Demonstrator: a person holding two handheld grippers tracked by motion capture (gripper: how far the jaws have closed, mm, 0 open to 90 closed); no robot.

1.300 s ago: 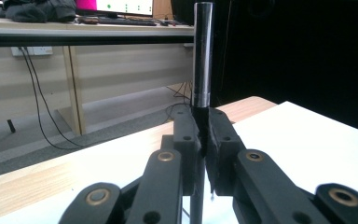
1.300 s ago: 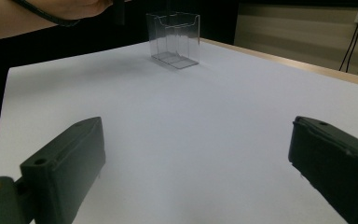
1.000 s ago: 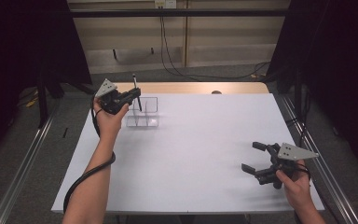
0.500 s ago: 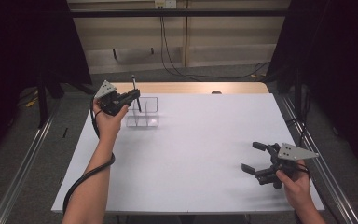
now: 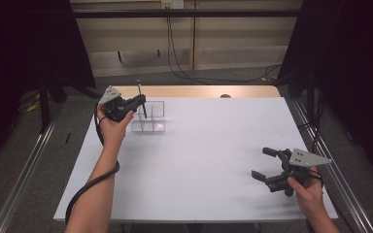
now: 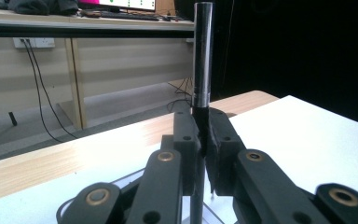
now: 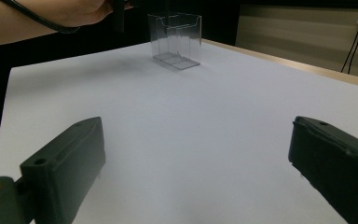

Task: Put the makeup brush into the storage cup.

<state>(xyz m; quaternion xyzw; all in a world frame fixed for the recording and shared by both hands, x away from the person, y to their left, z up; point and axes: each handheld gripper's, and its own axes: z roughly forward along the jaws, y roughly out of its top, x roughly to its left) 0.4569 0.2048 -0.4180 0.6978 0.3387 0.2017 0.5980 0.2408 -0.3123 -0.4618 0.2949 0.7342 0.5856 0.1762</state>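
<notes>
At the far left of the white table (image 5: 204,160), the left gripper (image 5: 140,100) is clamped on a slim dark pen (image 5: 141,104), holding it upright over the clear plastic organiser (image 5: 150,121). The left gripper view shows the grip plainly: both black jaws are pressed together around the pen's (image 6: 201,60) lower barrel, and its glossy upper part rises straight above them.

Set against the two earlier high-view pictures, almost nothing has changed. The left hand (image 5: 110,127) sits at the same spot beside the organiser, the pen leans at the same slight angle, and the jaws have neither widened nor tightened. The right gripper (image 5: 267,165) is likewise where it was, low over the near right part of the table, well apart from the organiser, with its jaws spread wide and nothing between them, as the right gripper view confirms.

This stillness reads as a pause with the pen poised at the organiser, not as a finished placement. The pen's lower end appears to dip into or just above one compartment, but the high view cannot settle whether it touches the bottom, nor which compartment it is in. Since the clamp has not eased, the pen is not yet released. The likely remaining steps are a short lowering and an opening of the jaws; letting go while the pen is tilted could tip it against the thin wall.
</notes>
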